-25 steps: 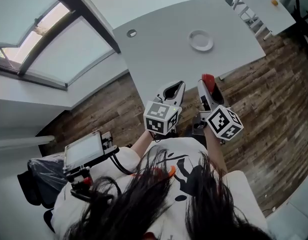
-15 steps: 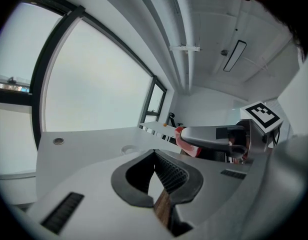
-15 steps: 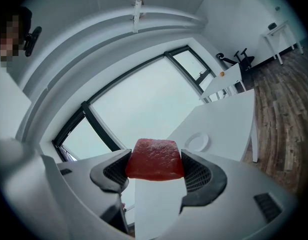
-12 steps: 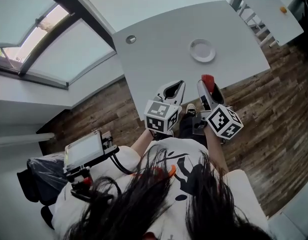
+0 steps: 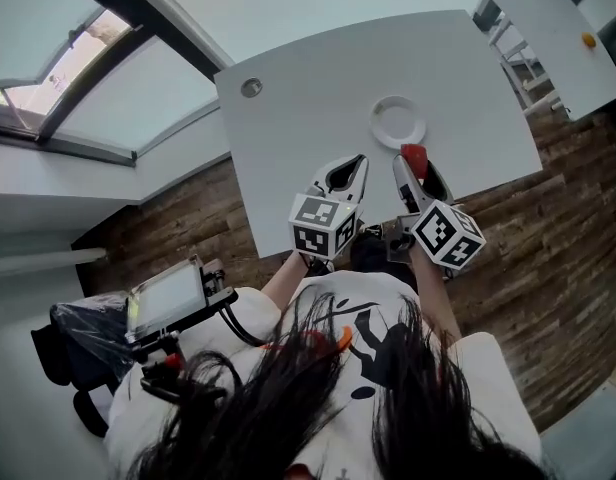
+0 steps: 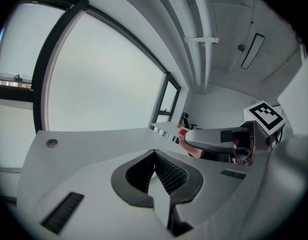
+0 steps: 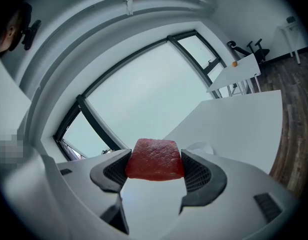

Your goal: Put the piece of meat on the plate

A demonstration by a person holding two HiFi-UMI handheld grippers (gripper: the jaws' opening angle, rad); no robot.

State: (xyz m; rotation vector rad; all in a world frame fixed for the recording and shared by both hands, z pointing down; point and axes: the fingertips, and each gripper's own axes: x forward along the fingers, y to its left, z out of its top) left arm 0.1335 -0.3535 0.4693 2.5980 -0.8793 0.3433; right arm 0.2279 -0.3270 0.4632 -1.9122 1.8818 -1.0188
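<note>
Two tongs sit side by side in the middle of the head view, both pointing up the frame. Left tongs [image 5: 354, 164] are clenched on nothing. Right tongs [image 5: 414, 160] squeeze the one piece of meat [image 7: 155, 159], a red, bumpy block, held over the desk [image 5: 308, 98], just below the one round white plate [image 5: 398, 122].

Closed, empty left tongs [image 6: 155, 156] facing white table [image 6: 89, 144]; right tongs [image 6: 188, 142] alongside, red meat [image 6: 196, 153] at tip
</note>
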